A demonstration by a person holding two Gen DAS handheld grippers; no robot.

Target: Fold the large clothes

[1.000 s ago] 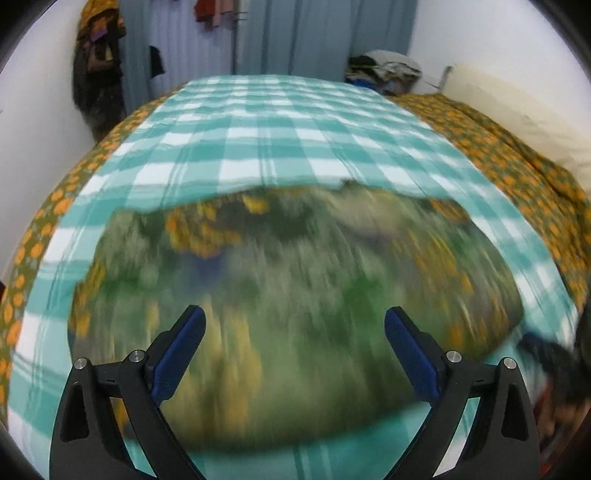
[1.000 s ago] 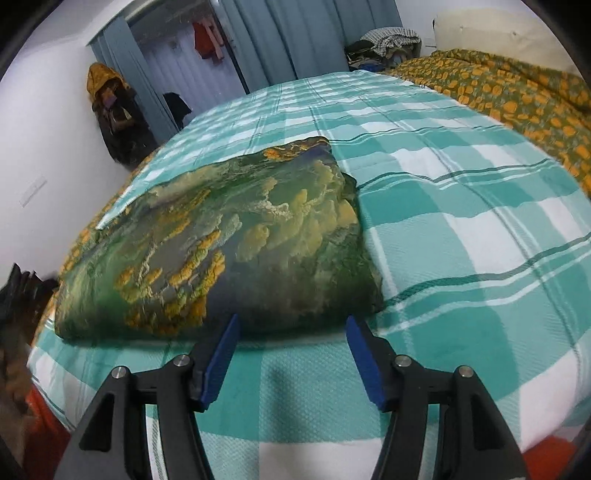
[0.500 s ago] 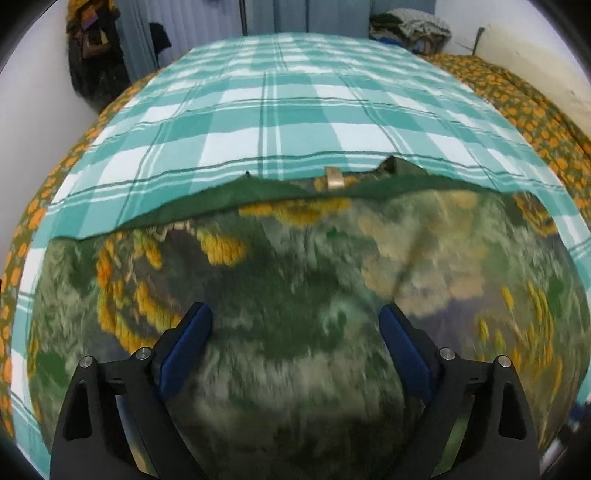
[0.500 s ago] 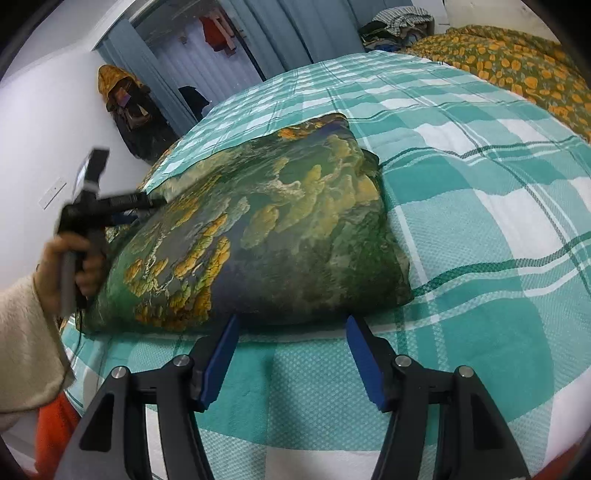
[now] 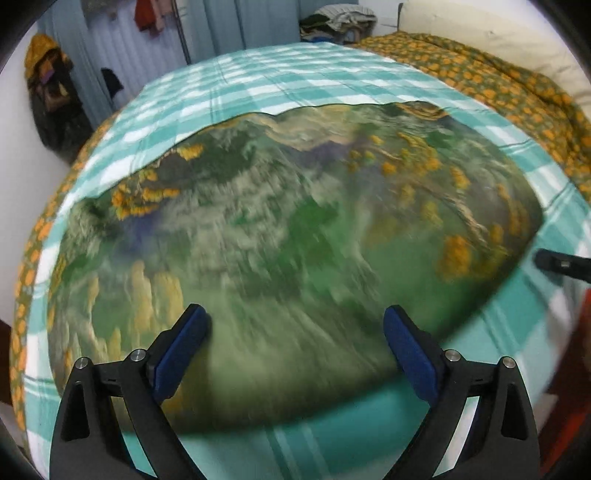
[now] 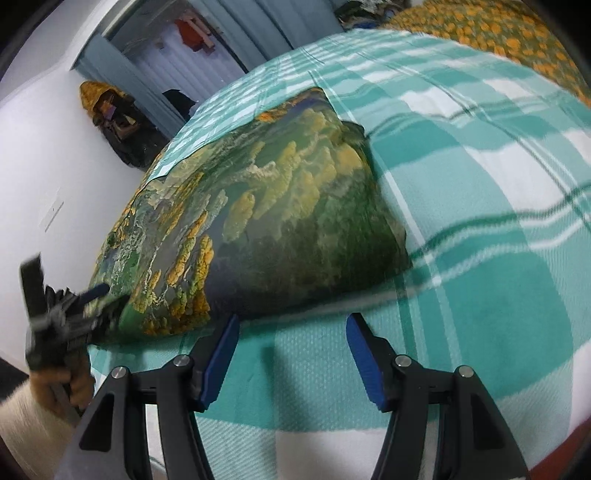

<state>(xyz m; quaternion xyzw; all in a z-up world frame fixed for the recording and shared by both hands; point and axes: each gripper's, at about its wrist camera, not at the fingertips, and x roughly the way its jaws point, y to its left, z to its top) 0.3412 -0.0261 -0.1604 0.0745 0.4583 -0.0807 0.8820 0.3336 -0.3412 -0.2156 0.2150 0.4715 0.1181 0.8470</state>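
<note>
A folded garment (image 5: 295, 229), green with yellow and grey landscape print, lies flat on the teal checked bedspread (image 5: 288, 77). It also shows in the right wrist view (image 6: 258, 221). My left gripper (image 5: 295, 332) is open and empty, hovering over the garment's near edge. My right gripper (image 6: 291, 343) is open and empty, just short of the garment's near edge, above the bedspread (image 6: 480, 221). The left gripper also shows in the right wrist view (image 6: 74, 310) at the garment's left corner. The tip of the right gripper shows in the left wrist view (image 5: 561, 264).
An orange-flowered quilt (image 5: 498, 77) and a cream pillow (image 5: 480, 33) lie at the far right. A pile of clothes (image 5: 336, 22) sits at the bed's far end. Bags hang on the white wall (image 5: 48, 96) at the left, beside blue curtains (image 5: 221, 29).
The left gripper has swung over the garment and pulled back toward its near edge. The right gripper has edged closer to the garment. Both stay open.
</note>
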